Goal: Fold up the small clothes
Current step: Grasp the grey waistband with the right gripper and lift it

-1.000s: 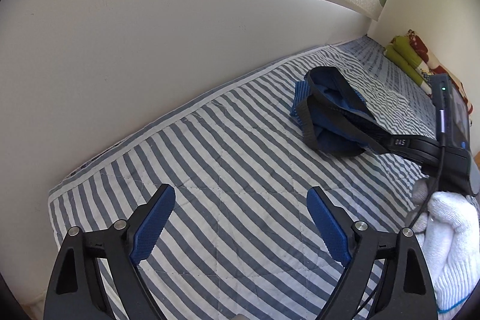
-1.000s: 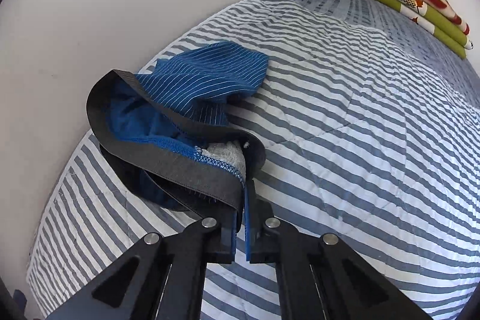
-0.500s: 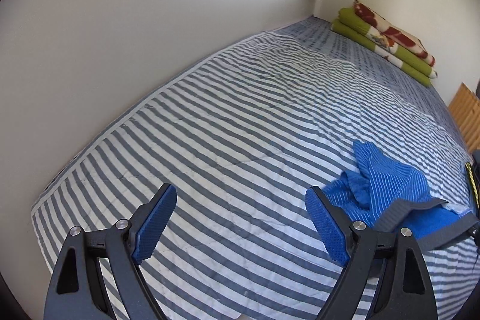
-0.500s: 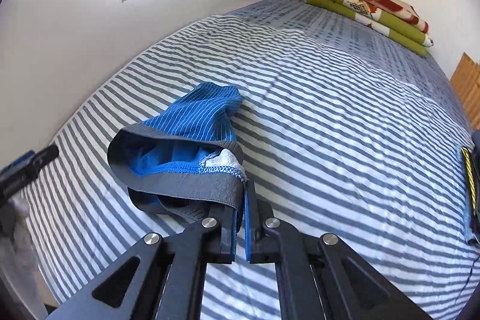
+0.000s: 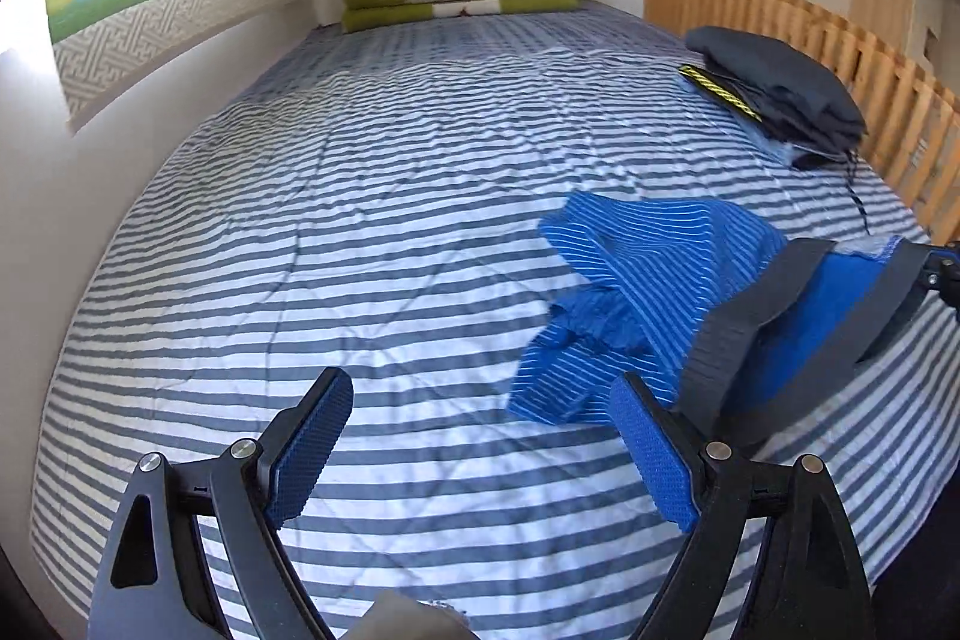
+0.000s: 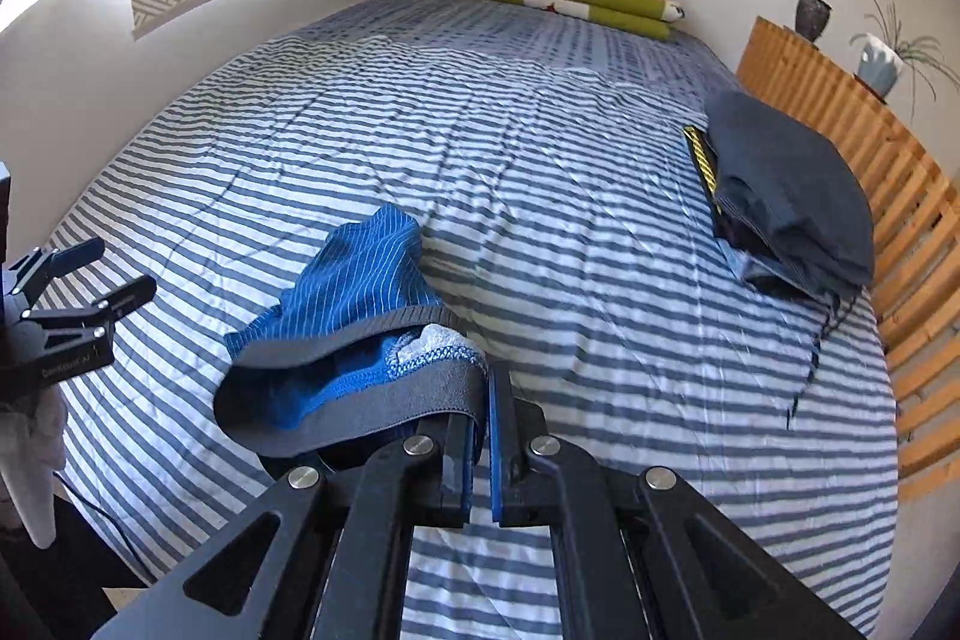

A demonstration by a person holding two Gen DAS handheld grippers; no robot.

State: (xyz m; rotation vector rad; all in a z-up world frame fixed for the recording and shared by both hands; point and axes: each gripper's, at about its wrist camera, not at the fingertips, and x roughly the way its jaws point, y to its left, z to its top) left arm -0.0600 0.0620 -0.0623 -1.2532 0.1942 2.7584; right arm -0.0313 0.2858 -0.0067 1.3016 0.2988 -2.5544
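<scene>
The blue briefs are held bunched by the grey waistband, which is pinched at a single point between the pressed-together fingers of the right hand-held gripper; the rest of the garment is draped forward and to the left of that gripper onto the striped bed. The left hand-held gripper is spread wide and empty, with the briefs lying just ahead of its right finger and to its right. From here, a poor fold is judged the main risk: with only one point of the waistband held, the cloth is twisted and one leg is tucked under, so creases could be locked in if it is laid down without being spread. The elastic band could also be pulled out of the narrow pinch if it is tugged sideways. If the left hand-held gripper is closed on the crumpled leg fabric rather than the opposite side of the waistband, two layers could be caught together. The dark folded pile, farther ahead and to the right by the wooden slats, lies well apart and is unlikely to be disturbed.
</scene>
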